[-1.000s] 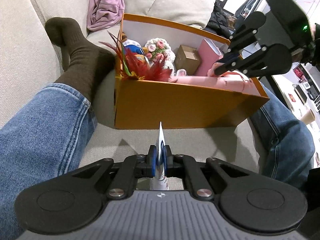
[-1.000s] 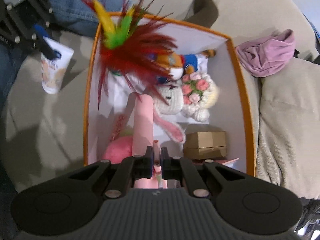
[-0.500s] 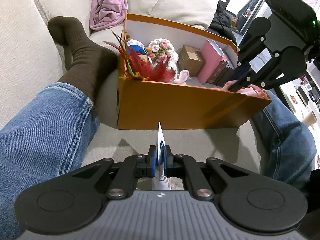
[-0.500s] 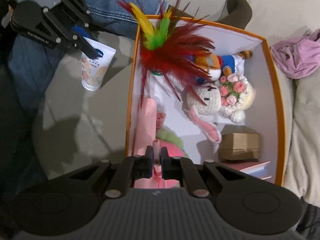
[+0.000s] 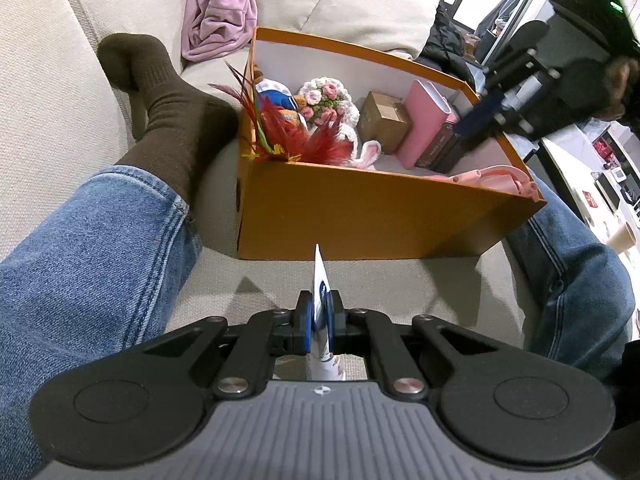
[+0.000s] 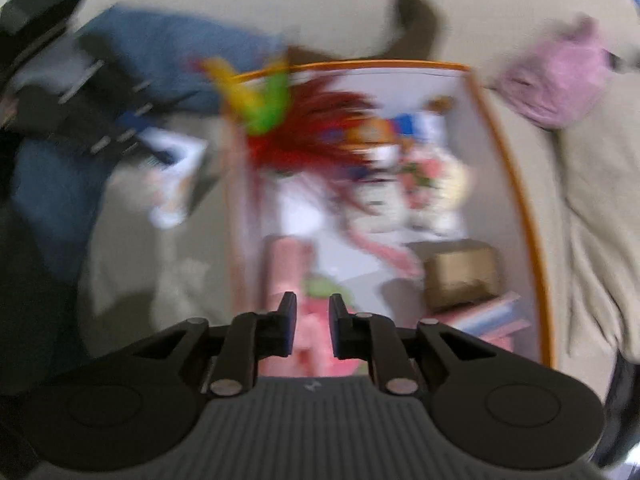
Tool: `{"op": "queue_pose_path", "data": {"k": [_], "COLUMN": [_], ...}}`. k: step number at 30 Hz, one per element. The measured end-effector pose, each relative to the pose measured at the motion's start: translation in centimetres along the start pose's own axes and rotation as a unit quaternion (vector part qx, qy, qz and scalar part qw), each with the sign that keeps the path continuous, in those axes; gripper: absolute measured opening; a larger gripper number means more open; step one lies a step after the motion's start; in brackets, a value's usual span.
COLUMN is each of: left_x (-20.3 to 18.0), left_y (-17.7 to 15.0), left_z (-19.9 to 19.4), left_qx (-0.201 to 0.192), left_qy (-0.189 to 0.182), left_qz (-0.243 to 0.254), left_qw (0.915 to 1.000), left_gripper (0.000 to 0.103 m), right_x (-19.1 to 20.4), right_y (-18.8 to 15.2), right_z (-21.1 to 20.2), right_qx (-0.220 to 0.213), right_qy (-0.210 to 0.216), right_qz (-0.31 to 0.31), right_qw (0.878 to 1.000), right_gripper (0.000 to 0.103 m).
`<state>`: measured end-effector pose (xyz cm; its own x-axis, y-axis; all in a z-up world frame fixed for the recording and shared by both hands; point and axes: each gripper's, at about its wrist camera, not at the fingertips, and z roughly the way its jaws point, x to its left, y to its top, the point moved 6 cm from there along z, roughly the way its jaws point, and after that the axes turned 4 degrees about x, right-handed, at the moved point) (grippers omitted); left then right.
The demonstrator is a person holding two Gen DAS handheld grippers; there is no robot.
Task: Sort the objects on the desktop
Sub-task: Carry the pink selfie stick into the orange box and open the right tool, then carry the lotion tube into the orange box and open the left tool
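A beige fabric sofa (image 5: pixel 52 92) carries the whole scene, with a person's legs in blue jeans (image 5: pixel 88 248) stretched along the seat on either side of an orange box (image 5: pixel 360 216).

Nearest the left wrist camera, the left gripper (image 5: pixel 319 312) has its jaws pressed together on the flat crimped end of a white tube (image 5: pixel 320 280) with blue print, held just above the seat cushion in front of the box's near wall. In the right wrist view the same tube (image 6: pixel 176 184) hangs from that gripper beside the box, though the frame is heavily blurred.

The right gripper (image 6: pixel 312 320) hovers over the near right corner of the box, pointing steeply down. Its jaws are opening, with a clear gap between the pads and nothing pinched; a pink object (image 6: pixel 288 264) lies below them, leaning against the box's inner wall and out over the rim (image 5: pixel 496 174).

Further inside sit a red feather bunch (image 5: pixel 288 136), a crocheted bunny with a flower crown (image 5: pixel 328 100), a small brown carton (image 5: pixel 384 120) and an upright pink book (image 5: pixel 424 124).

Beyond the box, a dark sock (image 5: pixel 160 92) rests on the cushion, and a mauve garment (image 5: pixel 220 12) lies crumpled against the backrest.
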<state>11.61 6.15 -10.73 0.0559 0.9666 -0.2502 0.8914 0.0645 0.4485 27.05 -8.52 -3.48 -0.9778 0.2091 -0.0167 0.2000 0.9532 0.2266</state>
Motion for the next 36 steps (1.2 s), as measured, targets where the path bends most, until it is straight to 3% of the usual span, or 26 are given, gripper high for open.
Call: {"op": "queue_pose_path", "data": {"k": [3, 5, 10, 18, 19, 20, 28, 36], "left_x": [0.0, 0.0, 0.2, 0.0, 0.0, 0.1, -0.9, -3.1], "left_y": [0.1, 0.0, 0.0, 0.1, 0.1, 0.2, 1.1, 3.8], "left_z": [0.0, 0.1, 0.1, 0.0, -0.1, -0.1, -1.5, -4.4], "left_qx": [0.0, 0.001, 0.001, 0.0, -0.001, -0.003, -0.031, -0.075], "left_qy": [0.001, 0.001, 0.004, -0.001, -0.002, -0.003, -0.008, -0.034], "left_qz": [0.001, 0.0, -0.002, -0.001, -0.002, -0.005, 0.003, 0.027], "left_qw": [1.0, 1.0, 1.0, 1.0, 1.0, 1.0, 0.9995, 0.9962], "left_gripper": [0.007, 0.007, 0.007, 0.007, 0.007, 0.007, 0.007, 0.007], "right_x": [-2.4, -3.3, -3.7, -2.8, -2.9, -2.8, -1.2, -2.8], "right_y": [-0.2, -0.3, -0.3, -0.4, -0.4, -0.4, 0.3, 1.0], "right_z": [1.7, 3.4, 6.2, 8.5, 8.8, 9.0, 7.3, 4.6], "right_qx": [0.037, 0.065, 0.095, 0.126, 0.126, 0.125, 0.071, 0.007], "right_qy": [-0.02, -0.022, 0.016, 0.036, 0.035, 0.035, 0.0, -0.034], "right_qz": [0.098, 0.153, 0.249, 0.285, 0.286, 0.284, 0.24, 0.24], "right_qw": [0.994, 0.986, 0.964, 0.95, 0.949, 0.95, 0.968, 0.97], "right_gripper": [0.022, 0.032, 0.032, 0.033, 0.028, 0.008, 0.001, 0.0]}}
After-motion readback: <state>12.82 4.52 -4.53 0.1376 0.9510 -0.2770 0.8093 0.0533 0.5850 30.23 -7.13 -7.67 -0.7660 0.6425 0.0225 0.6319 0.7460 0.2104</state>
